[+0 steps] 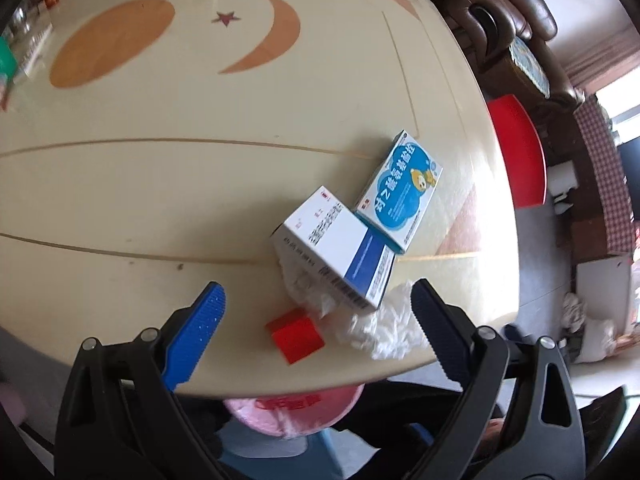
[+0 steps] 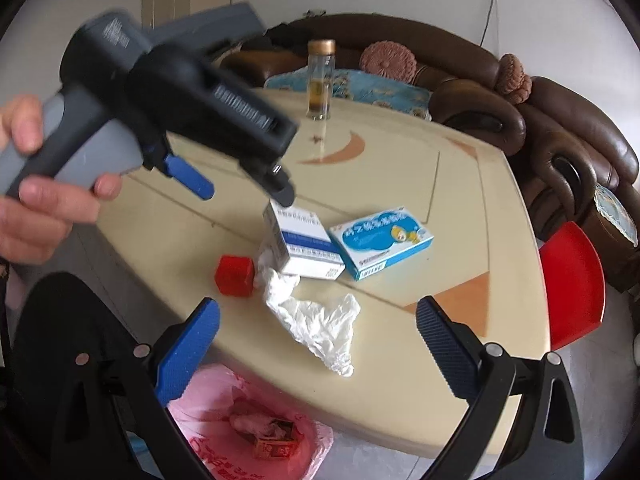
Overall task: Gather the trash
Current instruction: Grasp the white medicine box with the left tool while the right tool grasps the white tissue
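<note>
On the cream table (image 1: 160,184) lie a small red box (image 1: 296,338), a crumpled white tissue (image 1: 380,328), a white-and-blue medicine box (image 1: 336,252) resting on the tissue, and a light-blue medicine box (image 1: 400,192). My left gripper (image 1: 320,312) is open and empty, just above the red box and tissue at the table's near edge. In the right wrist view the same red box (image 2: 235,276), tissue (image 2: 320,320), white-and-blue box (image 2: 304,244) and light-blue box (image 2: 380,244) show. My right gripper (image 2: 320,332) is open and empty, above the tissue. The left gripper's body (image 2: 192,112) hovers over the table.
A pink bin bag (image 2: 248,436) with some trash in it sits below the table's near edge; it also shows in the left wrist view (image 1: 292,412). A glass bottle (image 2: 320,80) stands at the table's far side. A red stool (image 2: 572,284) and brown sofa (image 2: 540,120) stand at right.
</note>
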Demonstrator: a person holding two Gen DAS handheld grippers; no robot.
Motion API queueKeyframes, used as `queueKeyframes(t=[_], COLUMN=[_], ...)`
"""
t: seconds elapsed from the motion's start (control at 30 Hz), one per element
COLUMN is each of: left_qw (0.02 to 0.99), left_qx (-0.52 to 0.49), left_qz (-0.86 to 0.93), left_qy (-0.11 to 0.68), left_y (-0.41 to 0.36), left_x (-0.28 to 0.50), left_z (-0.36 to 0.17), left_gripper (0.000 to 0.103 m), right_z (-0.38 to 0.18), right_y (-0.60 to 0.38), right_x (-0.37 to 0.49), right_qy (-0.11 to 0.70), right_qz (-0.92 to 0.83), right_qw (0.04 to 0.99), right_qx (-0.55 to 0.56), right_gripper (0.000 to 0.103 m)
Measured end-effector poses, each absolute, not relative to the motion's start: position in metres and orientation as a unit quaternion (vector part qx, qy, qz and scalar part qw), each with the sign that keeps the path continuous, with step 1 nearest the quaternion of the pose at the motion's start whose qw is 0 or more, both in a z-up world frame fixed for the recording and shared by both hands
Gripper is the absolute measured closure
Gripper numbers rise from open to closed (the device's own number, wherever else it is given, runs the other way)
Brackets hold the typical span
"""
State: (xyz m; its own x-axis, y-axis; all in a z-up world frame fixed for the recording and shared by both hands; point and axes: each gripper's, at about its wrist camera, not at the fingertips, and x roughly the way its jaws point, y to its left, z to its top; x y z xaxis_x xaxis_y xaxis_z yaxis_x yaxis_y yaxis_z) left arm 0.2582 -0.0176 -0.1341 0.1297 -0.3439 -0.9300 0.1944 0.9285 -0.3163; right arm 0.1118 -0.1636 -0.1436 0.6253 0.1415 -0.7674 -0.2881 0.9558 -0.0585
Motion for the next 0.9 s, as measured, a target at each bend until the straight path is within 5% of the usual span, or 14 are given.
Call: queueKeyframes(t=[0.9], left_qw=[0.713], left_qx=[-0.215], left_qz=[-0.229], left_qy=[0.627], left_y=[-0.020], left_x=[0.291], left_z=[-0.181], left_gripper=[0.015], right_z=[-0.219], right_y=[-0.143], right_x=[0.146], right_qy=[0.437], right_qz=[0.159], right_qw=[0.877], right_qx=[-0.117], right_gripper=[0.013])
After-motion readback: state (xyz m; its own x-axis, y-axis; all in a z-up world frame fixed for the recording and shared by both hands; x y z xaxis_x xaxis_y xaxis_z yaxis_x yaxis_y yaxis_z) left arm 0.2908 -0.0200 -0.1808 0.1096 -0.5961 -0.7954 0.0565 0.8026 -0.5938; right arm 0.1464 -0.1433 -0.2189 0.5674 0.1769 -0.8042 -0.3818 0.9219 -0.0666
